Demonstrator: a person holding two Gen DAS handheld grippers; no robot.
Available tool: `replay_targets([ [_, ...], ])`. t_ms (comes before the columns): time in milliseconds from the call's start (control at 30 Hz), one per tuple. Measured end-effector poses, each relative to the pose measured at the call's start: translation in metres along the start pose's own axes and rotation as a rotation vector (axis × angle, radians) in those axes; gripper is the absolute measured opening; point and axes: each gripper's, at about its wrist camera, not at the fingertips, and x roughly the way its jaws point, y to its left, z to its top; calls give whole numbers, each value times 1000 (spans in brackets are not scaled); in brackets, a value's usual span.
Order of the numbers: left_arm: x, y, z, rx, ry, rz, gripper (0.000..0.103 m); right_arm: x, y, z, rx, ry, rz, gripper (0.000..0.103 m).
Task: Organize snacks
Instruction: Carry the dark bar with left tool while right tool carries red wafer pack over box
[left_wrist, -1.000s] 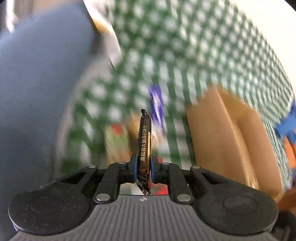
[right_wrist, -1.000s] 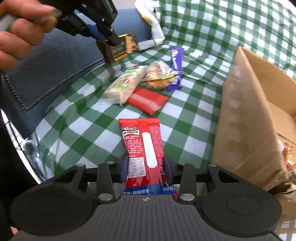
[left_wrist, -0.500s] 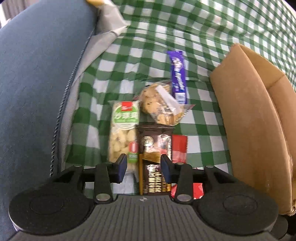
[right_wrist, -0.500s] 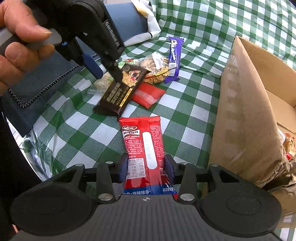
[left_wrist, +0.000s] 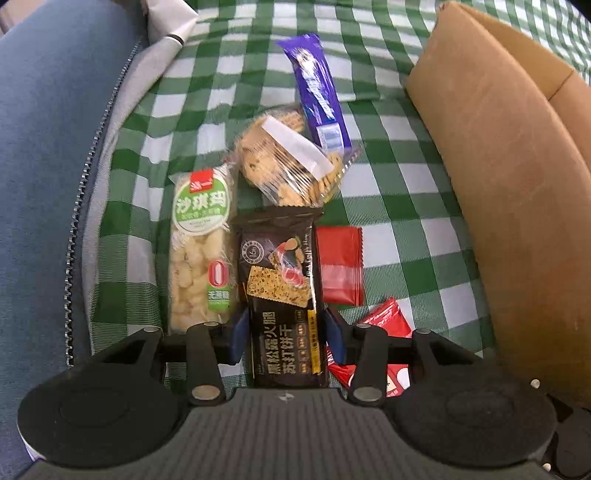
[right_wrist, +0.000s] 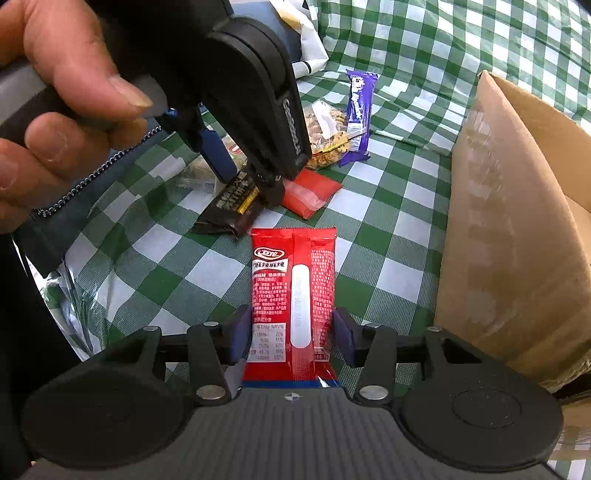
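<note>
In the left wrist view, the left gripper (left_wrist: 283, 334) points down at the checked cloth (left_wrist: 399, 206). Its jaws have just been opening, and now they stand apart with the black pack (left_wrist: 282, 295) lying flat between them, so it looks let go. Just left of the fingers lies the green pack (left_wrist: 201, 251). Just right of them lies a small red pack (left_wrist: 340, 266). Past the fingertips sit the cookie bag (left_wrist: 288, 162) and, farther on, the purple bar (left_wrist: 319, 92). The box (left_wrist: 517, 184) stands well to the right. In the right wrist view, the right gripper (right_wrist: 291, 338) has the long red pack (right_wrist: 293, 295) between its fingers. These jaws have just been opening too, and a small gap shows on each side of the pack, so they no longer squeeze it. The pack lies flat on the cloth. Ahead of the fingers and to the left, a hand (right_wrist: 55, 92) holds the left gripper over the black pack. The box stands to the right. So six snacks lie out in a group on the cloth. I think more snacks wait in the box, so the job seems only partly done.
</note>
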Motion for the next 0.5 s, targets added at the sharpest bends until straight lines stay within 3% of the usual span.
replay_targets([
  [167,5,-7,-1,43,-12,34,43,0,0,0,-4,0,1,51],
  [500,-17,-8,-6,38,-109,53,42,-4,0,-1,-18,-27,-7,42],
])
